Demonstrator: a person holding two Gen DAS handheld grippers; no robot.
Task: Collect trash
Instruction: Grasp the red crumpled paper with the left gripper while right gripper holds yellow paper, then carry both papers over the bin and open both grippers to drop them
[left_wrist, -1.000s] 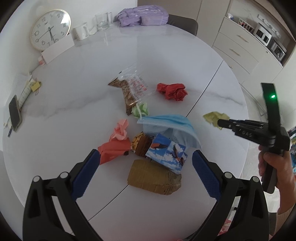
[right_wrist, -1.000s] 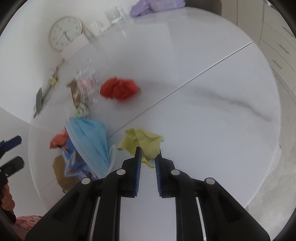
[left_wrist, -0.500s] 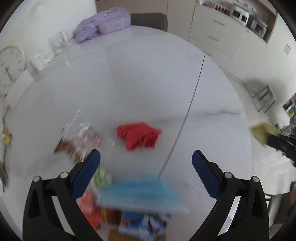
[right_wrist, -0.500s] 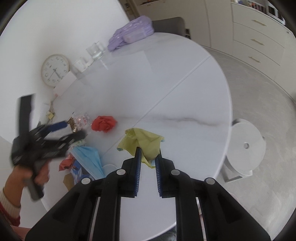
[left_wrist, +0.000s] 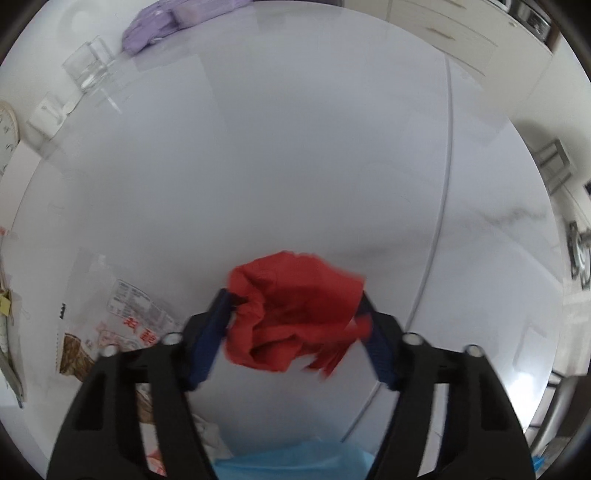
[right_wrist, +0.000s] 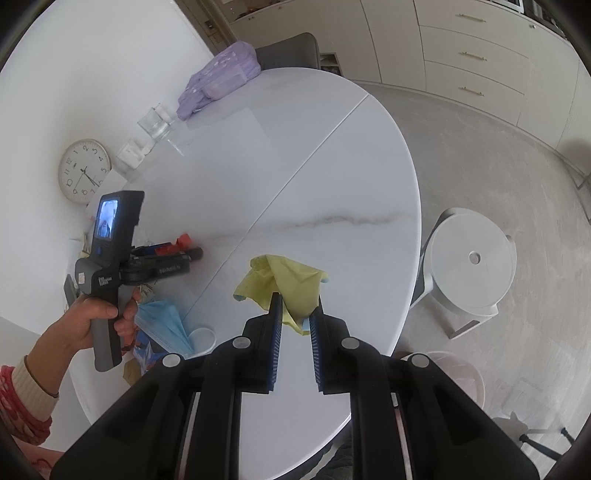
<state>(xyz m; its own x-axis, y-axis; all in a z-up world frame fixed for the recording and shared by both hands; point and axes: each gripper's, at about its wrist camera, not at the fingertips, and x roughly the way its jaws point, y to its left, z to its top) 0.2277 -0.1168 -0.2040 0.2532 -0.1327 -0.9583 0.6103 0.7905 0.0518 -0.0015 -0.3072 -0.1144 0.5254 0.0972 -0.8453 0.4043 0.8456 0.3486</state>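
Observation:
My left gripper is closed around a crumpled red paper on the white marble table; its jaws press both sides of the wad. The left gripper also shows in the right wrist view with red between its tips. My right gripper is shut on a yellow-green paper scrap and holds it above the table near the right edge. A blue face mask lies by the trash pile at the left; it also shows in the left wrist view.
A clear snack wrapper lies left of the red paper. Glasses, a purple bag and a clock sit at the table's far side. A white stool and a pink bin stand on the floor to the right.
My left gripper moved forward over the pile to the red paper and closed on it. My right gripper rose and pulled back with the yellow-green scrap still in it.

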